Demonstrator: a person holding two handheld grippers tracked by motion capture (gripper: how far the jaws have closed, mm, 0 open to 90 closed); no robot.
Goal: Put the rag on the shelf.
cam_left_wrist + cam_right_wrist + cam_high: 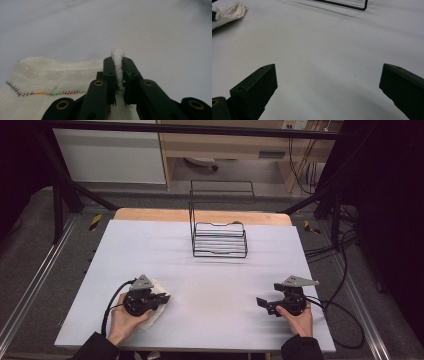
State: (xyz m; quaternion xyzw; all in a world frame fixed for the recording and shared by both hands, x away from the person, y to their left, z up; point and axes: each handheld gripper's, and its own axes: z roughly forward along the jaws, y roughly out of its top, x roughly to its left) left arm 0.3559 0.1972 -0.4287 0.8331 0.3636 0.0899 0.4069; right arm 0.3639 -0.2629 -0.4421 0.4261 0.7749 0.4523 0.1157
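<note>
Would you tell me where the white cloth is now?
In the high view the white cloth lies at the table's near-left, pinched in the left claw.

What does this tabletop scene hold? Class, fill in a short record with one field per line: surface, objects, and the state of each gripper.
surface: white table
cloth: white towel with coloured stitching, near left of the table
rack: black wire rack, far centre, nothing in it
left gripper: jaws shut on a fold of the towel
right gripper: jaws wide open, nothing between them, held at near right
</note>
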